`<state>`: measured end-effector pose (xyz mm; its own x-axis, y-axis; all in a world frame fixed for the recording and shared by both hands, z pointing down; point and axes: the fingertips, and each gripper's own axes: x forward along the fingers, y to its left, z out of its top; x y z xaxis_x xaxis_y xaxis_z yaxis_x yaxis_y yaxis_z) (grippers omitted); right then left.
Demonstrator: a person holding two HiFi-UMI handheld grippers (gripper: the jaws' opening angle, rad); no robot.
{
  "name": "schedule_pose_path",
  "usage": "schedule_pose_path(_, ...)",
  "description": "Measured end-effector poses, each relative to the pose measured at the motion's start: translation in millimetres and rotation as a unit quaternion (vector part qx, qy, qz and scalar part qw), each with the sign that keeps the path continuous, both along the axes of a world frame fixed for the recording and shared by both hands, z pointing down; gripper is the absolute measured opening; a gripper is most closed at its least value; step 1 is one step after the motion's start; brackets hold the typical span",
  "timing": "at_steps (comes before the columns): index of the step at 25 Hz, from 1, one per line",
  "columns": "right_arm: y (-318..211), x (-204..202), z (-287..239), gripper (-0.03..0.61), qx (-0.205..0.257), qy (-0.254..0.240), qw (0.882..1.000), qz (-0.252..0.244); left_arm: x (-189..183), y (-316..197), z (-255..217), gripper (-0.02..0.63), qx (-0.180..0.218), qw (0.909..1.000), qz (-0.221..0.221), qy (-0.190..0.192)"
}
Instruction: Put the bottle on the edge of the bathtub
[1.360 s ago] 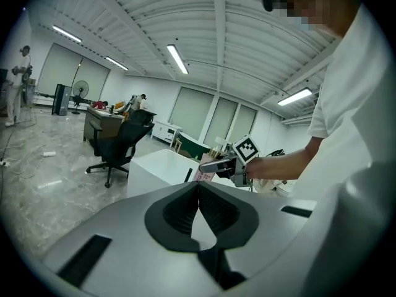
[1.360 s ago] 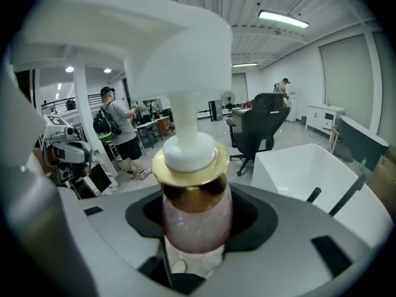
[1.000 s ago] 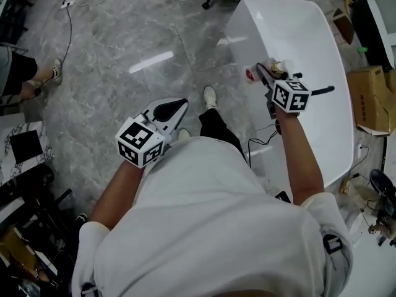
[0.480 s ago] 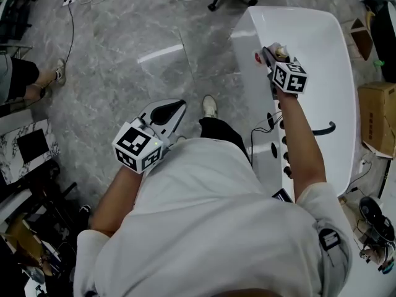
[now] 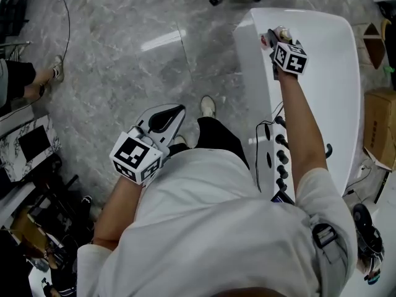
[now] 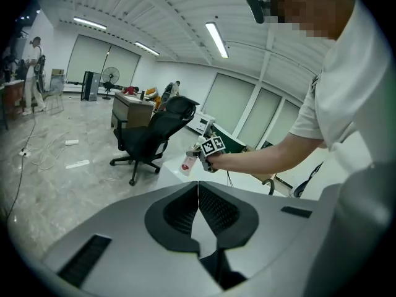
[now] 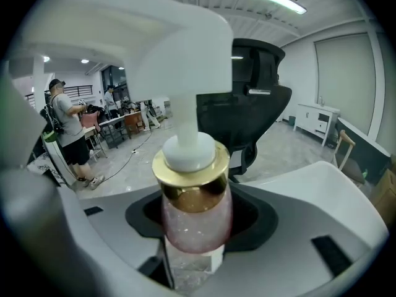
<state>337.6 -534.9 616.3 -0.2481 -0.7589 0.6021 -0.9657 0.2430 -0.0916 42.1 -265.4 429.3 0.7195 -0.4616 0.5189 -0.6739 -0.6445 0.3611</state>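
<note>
My right hand-held gripper [image 5: 276,41] is clamped on the pump bottle [image 7: 195,218], holding it over the bathtub [image 5: 250,73] rim's far end. Next, I'd say: lower squarely, then release. The ledge is narrow, with floor [image 5: 124,60] on one side and basin on the other. My left hand-held gripper [image 5: 163,117] hangs closed and empty.

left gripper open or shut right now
Shut. The left gripper has its dark pads pressed together along a line, with nothing between them.

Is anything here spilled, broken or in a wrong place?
Nothing spilled or broken. The right gripper holds the bottle over the bathtub's far end. Only a black cable across its rim looks out of place.
</note>
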Motion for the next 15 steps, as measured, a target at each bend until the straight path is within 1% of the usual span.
schedule_pose_path(7,-70,13,38,0.223,0.008,0.013,1.0,0.027,-4,-20,24,0.018,-0.029,0.9992,-0.021,-0.014)
schedule_pose_path(15,-115,17,61,0.223,0.007,0.016,0.998,0.053,-5,-29,37,0.018,-0.05,0.998,-0.035,-0.019)
